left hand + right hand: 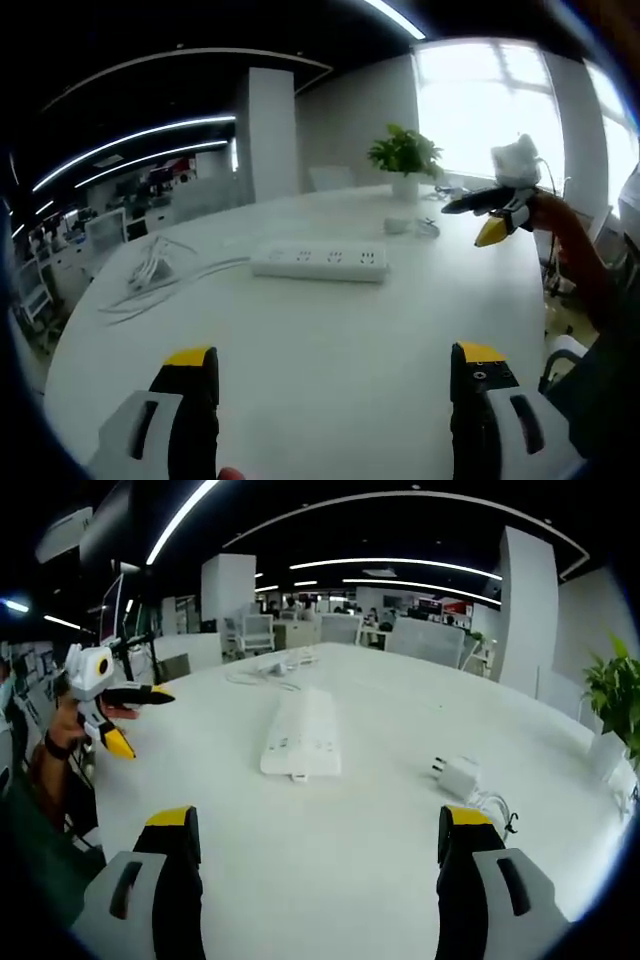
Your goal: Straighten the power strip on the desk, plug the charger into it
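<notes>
In the right gripper view, the power strip [302, 734] lay mid-frame on the tabletop [400, 840], its long axis running away from the right gripper [314, 855], whose jaws stood wide apart and empty. The charger [460, 777] sat center-right, nearer that gripper. The left gripper [334, 372] was likewise wide open and empty.

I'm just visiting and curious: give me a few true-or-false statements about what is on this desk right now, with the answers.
1. The white rectangular power strip lies flat on the white round desk. True.
2. The small white charger is plugged into the strip. False: it lies on the desk apart from it.
3. The right gripper holds the charger. False: its jaws are open and empty.
4. A green potted plant stands on the desk. True.
5. The left gripper is open. True.
</notes>
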Available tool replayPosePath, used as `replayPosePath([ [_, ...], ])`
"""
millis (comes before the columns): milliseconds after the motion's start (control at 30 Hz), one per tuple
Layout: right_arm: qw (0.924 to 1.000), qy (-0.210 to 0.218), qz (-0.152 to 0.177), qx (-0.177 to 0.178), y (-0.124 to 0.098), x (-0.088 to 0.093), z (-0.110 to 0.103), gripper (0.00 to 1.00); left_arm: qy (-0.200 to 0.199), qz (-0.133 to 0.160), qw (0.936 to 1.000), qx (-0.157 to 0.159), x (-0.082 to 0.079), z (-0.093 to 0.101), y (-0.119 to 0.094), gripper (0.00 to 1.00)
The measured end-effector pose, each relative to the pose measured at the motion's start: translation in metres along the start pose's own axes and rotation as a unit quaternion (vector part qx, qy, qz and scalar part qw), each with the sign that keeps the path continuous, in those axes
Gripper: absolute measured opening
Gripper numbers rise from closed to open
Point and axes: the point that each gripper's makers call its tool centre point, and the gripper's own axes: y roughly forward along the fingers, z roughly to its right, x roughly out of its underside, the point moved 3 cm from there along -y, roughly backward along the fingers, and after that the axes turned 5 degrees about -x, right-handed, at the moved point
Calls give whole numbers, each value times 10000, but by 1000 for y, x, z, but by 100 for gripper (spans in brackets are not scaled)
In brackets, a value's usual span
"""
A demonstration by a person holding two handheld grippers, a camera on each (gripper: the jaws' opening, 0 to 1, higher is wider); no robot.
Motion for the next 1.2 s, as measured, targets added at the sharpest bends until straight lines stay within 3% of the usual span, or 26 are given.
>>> replayPosePath([
  [1200,9995,-193,-107,-242,26,-23,-3,100,-41,-35,9999,123,8,1,1,99],
])
